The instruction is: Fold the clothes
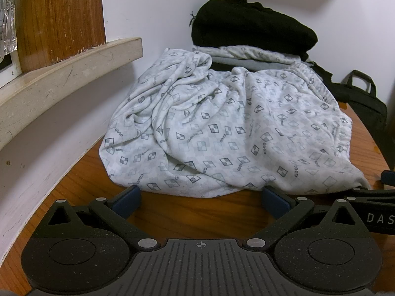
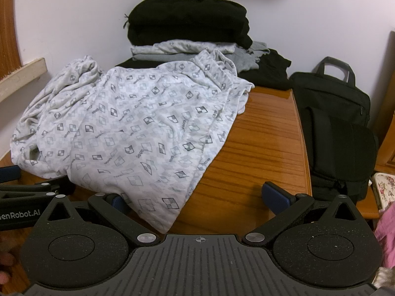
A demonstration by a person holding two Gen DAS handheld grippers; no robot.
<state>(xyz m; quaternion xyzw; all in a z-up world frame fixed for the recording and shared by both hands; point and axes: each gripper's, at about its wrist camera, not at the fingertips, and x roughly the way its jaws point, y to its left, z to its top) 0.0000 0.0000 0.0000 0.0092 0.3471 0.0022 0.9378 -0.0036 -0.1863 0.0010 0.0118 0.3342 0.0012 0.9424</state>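
Observation:
A crumpled white garment with a grey checkered diamond print (image 1: 222, 128) lies in a heap on the wooden table (image 1: 185, 212); it also shows in the right wrist view (image 2: 128, 128). My left gripper (image 1: 201, 201) is open, its blue fingertips (image 1: 127, 201) just in front of the garment's near hem. My right gripper (image 2: 197, 199) is open, its left fingertip partly under the garment's near corner, its right fingertip (image 2: 275, 198) over bare table (image 2: 246, 148). The left gripper shows at the right view's left edge (image 2: 29, 192).
A stack of folded clothes topped by a black garment (image 2: 187, 22) stands behind the heap against the white wall. A black bag (image 2: 338, 128) stands beyond the table's right edge. A wooden ledge (image 1: 61, 74) runs along the left wall. A floral cushion (image 2: 385, 187) lies at the far right.

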